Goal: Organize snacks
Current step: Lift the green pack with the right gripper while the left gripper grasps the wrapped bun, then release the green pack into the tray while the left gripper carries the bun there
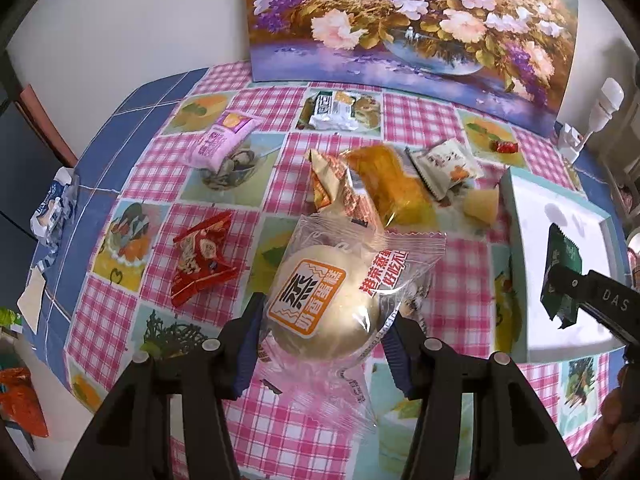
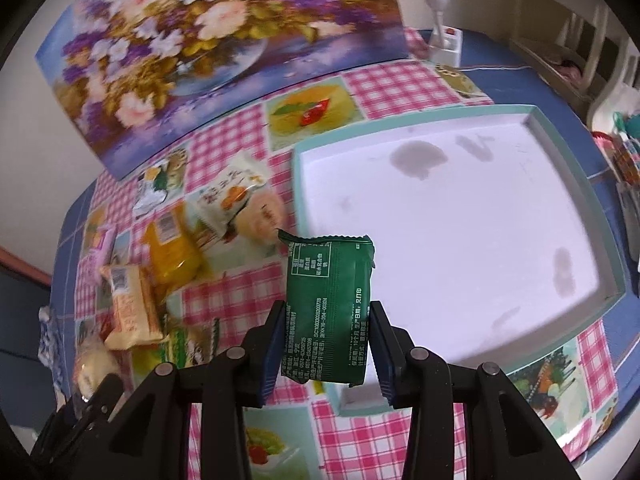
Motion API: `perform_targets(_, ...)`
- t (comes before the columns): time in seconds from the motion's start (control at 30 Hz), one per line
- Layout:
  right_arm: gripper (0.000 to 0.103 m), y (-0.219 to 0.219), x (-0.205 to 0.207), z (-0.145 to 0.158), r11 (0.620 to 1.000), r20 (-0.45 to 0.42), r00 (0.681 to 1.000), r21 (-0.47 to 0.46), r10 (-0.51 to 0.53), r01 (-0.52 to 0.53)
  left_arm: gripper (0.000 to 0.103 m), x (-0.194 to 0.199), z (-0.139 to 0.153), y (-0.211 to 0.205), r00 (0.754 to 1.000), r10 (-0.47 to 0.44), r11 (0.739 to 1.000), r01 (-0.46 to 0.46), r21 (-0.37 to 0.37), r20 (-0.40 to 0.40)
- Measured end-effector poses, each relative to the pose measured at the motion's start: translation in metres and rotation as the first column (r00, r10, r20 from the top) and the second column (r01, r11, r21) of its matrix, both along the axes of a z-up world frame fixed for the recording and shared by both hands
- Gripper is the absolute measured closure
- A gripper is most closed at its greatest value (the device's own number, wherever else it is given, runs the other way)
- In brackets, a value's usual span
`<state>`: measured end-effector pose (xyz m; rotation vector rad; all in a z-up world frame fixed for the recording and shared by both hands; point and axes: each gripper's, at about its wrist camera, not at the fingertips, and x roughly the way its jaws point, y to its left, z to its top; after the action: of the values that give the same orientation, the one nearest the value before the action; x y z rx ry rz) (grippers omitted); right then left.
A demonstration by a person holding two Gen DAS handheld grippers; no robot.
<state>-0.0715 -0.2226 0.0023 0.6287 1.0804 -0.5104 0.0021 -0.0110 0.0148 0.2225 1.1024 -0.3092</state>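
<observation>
My left gripper [image 1: 322, 340] is shut on a clear-wrapped round steamed cake [image 1: 324, 304] with an orange label, held above the checked tablecloth. My right gripper [image 2: 326, 344] is shut on a green snack packet [image 2: 328, 304], held upright over the near left corner of the white tray [image 2: 600, 216]. That tray, teal-rimmed, also shows in the left wrist view [image 1: 516, 216] at the right, with the right gripper [image 1: 560, 296] and the green packet [image 1: 562, 260] over it. Loose snacks lie on the table: a red packet [image 1: 200, 264], a pink packet [image 1: 224, 140], a yellow packet [image 1: 396, 184].
A flower painting [image 1: 412, 20] leans on the wall at the back of the table. More packets lie near it: a green-white one [image 1: 336, 110], a white one [image 1: 444, 168], a small red candy [image 1: 506, 146]. A white lamp base [image 2: 444, 44] stands at the back right.
</observation>
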Motion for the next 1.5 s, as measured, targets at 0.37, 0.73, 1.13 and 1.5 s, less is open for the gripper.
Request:
perform_targets(0.37, 0.061, -0.051, -0.011, -0.001, 0.989, -0.013, 0.989, -0.019, -0.146, 0.145, 0.047, -0.003, 0.027, -0.105, 0.981, -0.186, 0.982, 0.187, -0.012, 0.047)
perform_targets(0.73, 0.060, -0.108, -0.017, -0.011, 0.963, -0.034, 0.962, -0.024, -0.271, 0.270, 0.047, -0.004, -0.015, -0.208, 0.936, -0.352, 0.936, 0.352, 0.002, -0.006)
perform_targets(1.13, 0.060, -0.162, -0.027, -0.038, 0.919, -0.094, 0.914, -0.060, -0.395, 0.391, 0.046, -0.002, -0.043, -0.265, 0.902, -0.431, 0.902, 0.431, -0.030, -0.001)
perform_targets(1.5, 0.060, -0.169, -0.023, -0.047, 0.911, -0.111, 0.906, -0.104, -0.409, 0.399, 0.045, 0.007, -0.049, -0.274, 0.895, -0.446, 0.892, 0.444, -0.082, -0.002)
